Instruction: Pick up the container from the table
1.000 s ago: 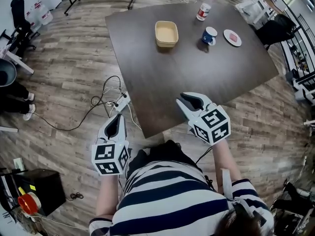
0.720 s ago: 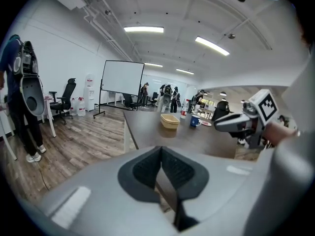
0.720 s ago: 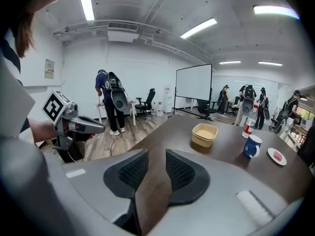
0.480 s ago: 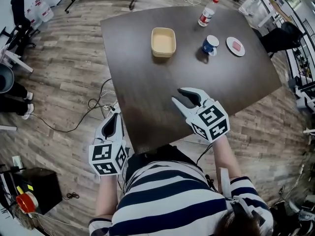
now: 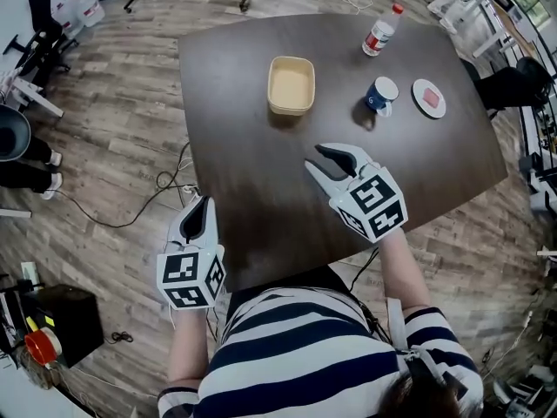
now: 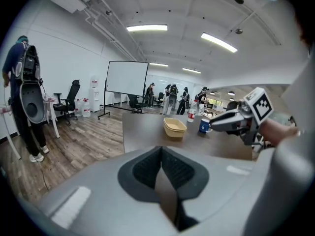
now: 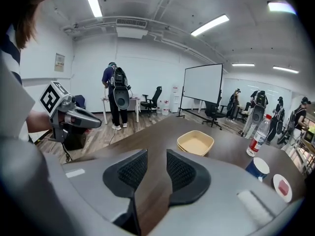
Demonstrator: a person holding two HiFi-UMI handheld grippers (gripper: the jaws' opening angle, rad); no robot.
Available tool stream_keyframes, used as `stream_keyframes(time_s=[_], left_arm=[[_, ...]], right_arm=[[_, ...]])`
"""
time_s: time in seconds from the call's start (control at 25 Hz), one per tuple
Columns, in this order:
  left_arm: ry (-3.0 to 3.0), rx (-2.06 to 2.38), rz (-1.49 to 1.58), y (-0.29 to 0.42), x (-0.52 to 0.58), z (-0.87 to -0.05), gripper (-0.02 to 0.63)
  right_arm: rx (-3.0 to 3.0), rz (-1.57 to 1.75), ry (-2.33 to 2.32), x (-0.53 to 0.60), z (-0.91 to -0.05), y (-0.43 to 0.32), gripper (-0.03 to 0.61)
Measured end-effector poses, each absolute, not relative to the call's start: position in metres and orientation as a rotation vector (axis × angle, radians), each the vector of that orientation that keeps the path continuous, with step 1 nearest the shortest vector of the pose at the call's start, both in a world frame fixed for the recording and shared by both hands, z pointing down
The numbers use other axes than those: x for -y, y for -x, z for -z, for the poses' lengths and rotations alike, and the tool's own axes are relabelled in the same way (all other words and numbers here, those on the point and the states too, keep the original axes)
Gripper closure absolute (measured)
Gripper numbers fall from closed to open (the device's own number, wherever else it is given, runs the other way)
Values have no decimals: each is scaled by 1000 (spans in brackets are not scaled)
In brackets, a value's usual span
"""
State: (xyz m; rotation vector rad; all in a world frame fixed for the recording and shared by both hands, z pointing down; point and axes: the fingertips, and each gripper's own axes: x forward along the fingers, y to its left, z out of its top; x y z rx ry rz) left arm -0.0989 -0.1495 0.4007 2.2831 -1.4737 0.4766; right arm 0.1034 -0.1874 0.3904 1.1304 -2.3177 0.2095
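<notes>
The beige open container (image 5: 291, 84) sits on the dark brown table (image 5: 261, 164), left of centre toward the far side. It also shows ahead in the left gripper view (image 6: 174, 127) and the right gripper view (image 7: 195, 143). My right gripper (image 5: 315, 158) hovers over the table's near half, well short of the container. Its jaws (image 7: 156, 156) are opening, with nothing between them. My left gripper (image 5: 205, 204) is at the table's near left edge, over the floor, its jaws (image 6: 161, 149) shut and empty.
A plastic bottle (image 5: 381, 30), a blue cup (image 5: 380, 95) and a small plate (image 5: 428, 97) stand at the table's far right. Cables and a power strip (image 5: 187, 194) lie on the wood floor left of the table. People stand farther off in the room (image 7: 115, 95).
Both grippers have moved forward toward the table and container. The right jaws have spread apart from a narrower gap. The left jaws stayed shut.
</notes>
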Motion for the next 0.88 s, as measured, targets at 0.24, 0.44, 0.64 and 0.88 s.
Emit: stream_keyframes(time_s=[0.24,0.44,0.64,0.88], left_arm=[[-2242,1531,-477,92,170,-403,614],[-2217,1574,-481,87,185,-406,614],[-2187,1595,-491,85,197,-415,614],[-2142,1633,-475,91,208,-420,614]], right_arm=[[2332,-188,-1071,227,-398,-110,456],[2331,-164,-1018,255,-410,-112,456],[2291,-112,-975,281,-429,-112,456],[2279,-83,-914,303,-444,-104,456]])
